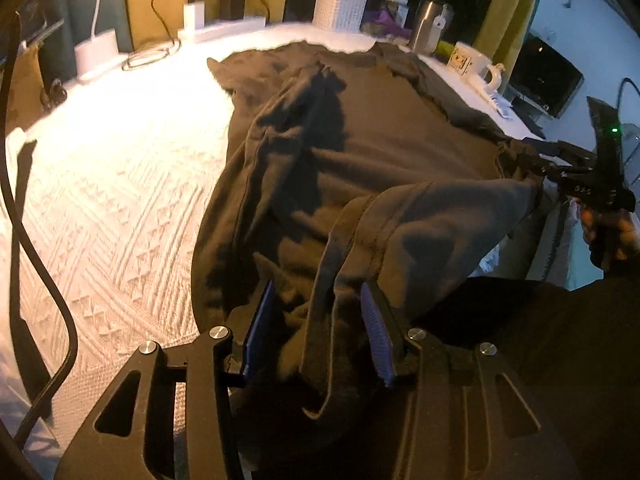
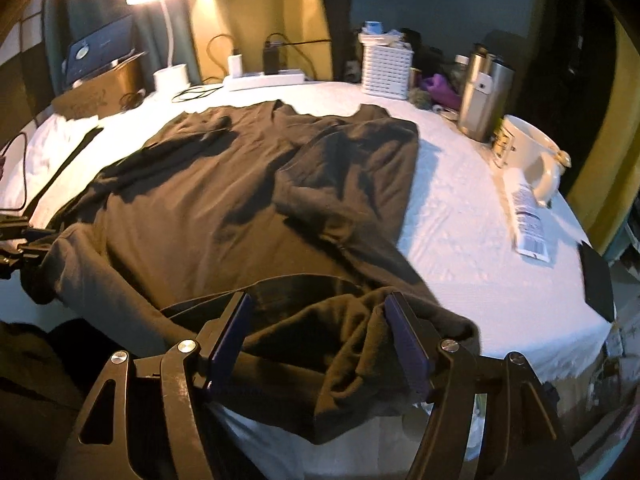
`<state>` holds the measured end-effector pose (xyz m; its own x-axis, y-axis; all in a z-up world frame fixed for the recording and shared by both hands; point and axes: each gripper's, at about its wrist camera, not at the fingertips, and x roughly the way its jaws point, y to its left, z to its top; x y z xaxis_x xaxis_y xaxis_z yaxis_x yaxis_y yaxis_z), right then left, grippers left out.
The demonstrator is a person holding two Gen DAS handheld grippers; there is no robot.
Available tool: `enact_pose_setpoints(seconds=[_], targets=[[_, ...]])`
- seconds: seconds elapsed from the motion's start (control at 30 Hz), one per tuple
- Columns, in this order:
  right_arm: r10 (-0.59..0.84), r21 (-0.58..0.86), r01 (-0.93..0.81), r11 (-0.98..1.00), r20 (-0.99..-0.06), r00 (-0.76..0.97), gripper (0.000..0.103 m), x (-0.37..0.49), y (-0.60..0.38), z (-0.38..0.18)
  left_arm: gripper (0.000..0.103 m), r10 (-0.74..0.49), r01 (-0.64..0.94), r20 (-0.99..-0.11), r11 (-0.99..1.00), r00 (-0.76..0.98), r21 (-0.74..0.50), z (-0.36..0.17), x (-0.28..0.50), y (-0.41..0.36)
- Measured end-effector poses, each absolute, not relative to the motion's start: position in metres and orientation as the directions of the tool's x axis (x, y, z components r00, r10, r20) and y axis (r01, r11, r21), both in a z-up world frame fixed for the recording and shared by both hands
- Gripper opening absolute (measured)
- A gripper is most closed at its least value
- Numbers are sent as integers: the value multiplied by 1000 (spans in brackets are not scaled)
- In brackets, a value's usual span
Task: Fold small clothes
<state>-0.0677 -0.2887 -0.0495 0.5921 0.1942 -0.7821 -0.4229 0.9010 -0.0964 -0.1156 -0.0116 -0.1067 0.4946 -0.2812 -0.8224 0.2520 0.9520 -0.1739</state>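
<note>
A dark brown shirt (image 1: 380,132) lies spread on the white textured table cover (image 1: 120,184), collar end far from me; it also shows in the right wrist view (image 2: 240,184). My left gripper (image 1: 320,320) has its blue pads wide apart, with the shirt's near hem bunched loosely between them. My right gripper (image 2: 320,344) is also wide apart around the other hem corner, with cloth draped between the pads. The right gripper also appears at the right edge of the left wrist view (image 1: 560,164), at the hem.
Along the far edge stand a white basket (image 2: 386,70), a steel bottle (image 2: 482,92), a white mug (image 2: 528,152), a power strip (image 2: 264,80) with cables and a lit lamp (image 2: 168,36). A tube (image 2: 530,220) and a dark flat object (image 2: 596,280) lie at the right edge.
</note>
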Motion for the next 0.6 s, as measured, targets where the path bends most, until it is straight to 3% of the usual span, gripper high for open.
enact_pose_setpoints(seconds=[0.1, 0.2, 0.3, 0.53, 0.6], targets=[[170, -113, -422, 900, -800, 576, 70, -63, -288, -63, 42, -266, 264, -810, 954, 523, -143, -108, -120, -15], [162, -125, -421, 899, -796, 583, 70, -60, -284, -67, 18, -273, 274, -801, 951, 533, -142, -107, -121, -17], [158, -144, -421, 896, -782, 603, 70, -58, -281, -60, 8, -261, 266, -795, 955, 548, -131, -103, -121, -18], [169, -150, -454, 878, -792, 587, 70, -58, -269, -60, 7, -259, 249, -774, 959, 577, -136, -93, -122, -15], [149, -159, -448, 880, -802, 578, 52, -56, -268, -66, 6, -258, 248, -771, 960, 582, -134, -91, -122, -15]])
